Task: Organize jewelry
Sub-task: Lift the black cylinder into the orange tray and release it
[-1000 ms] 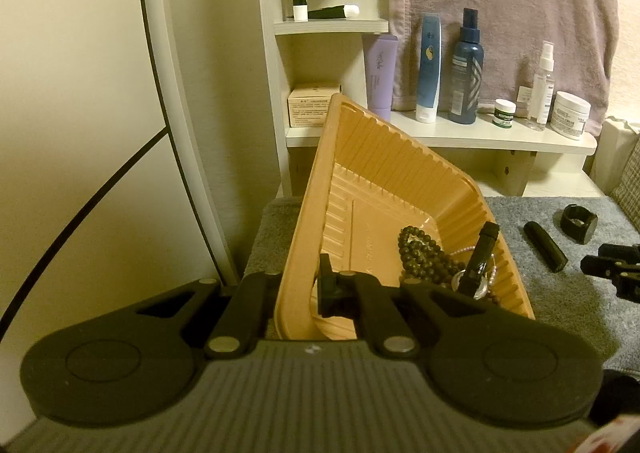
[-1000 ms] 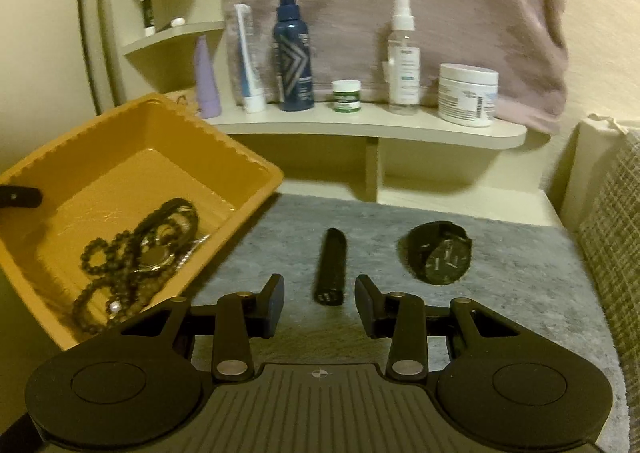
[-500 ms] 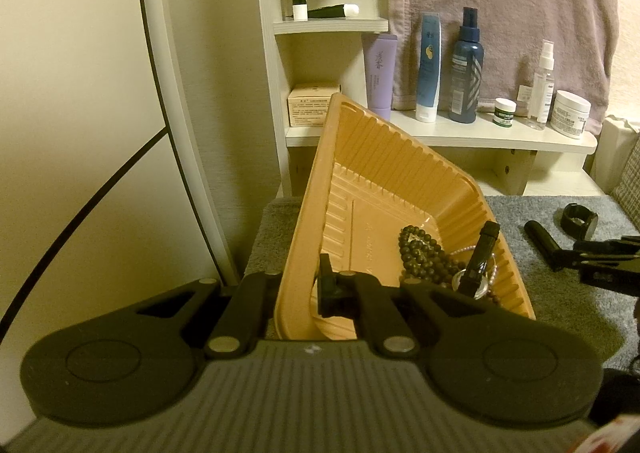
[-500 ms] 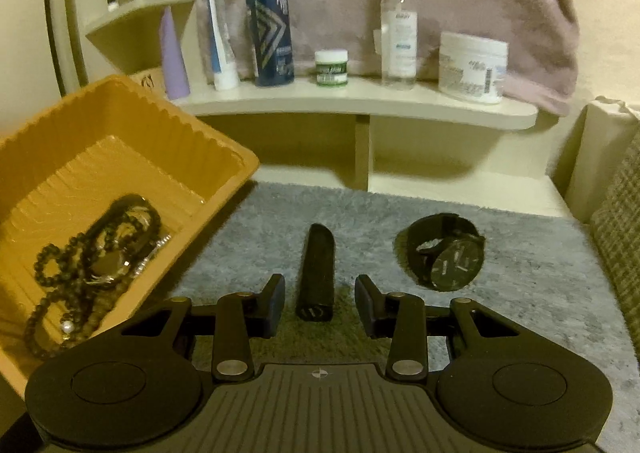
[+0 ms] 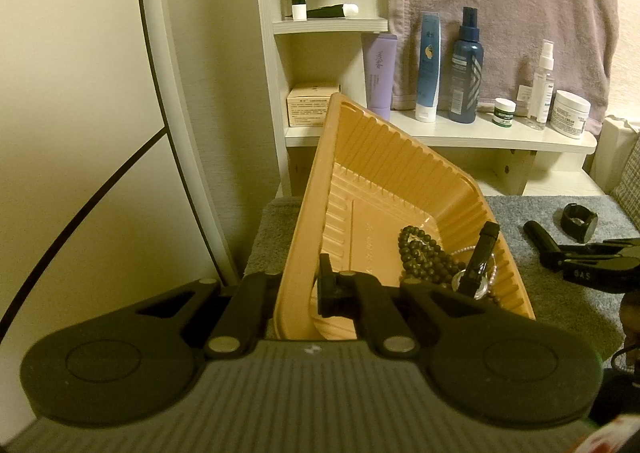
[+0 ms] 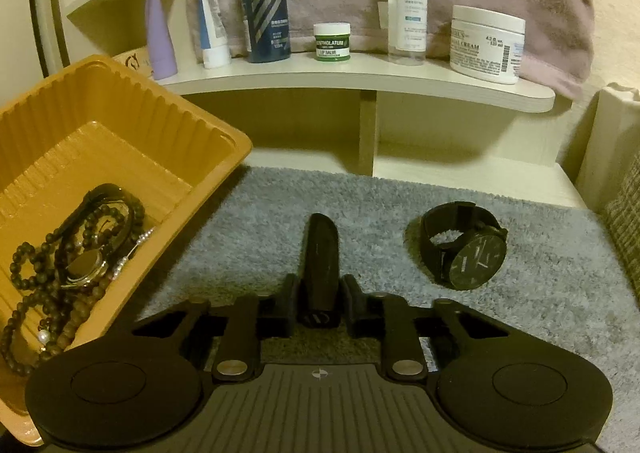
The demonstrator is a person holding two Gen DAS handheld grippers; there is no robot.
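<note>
The left claw [image 5: 298,289] pinches the tilted orange ribbed plastic tray's [image 5: 308,213] rim; dark bead bracelets [image 6: 40,285] lie inside. On the grey fuzzy surface [image 6: 520,293], the right claw [image 6: 319,299] is closing around a black stick-shaped case [image 6: 320,253], beside a black wristwatch [image 6: 468,249].

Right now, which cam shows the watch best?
Right wrist. The watch lies close and unblocked on the grey mat, dial and strap clear, right of the black bar. The left wrist view shows it only small and dim near the right edge, dial unreadable.
</note>
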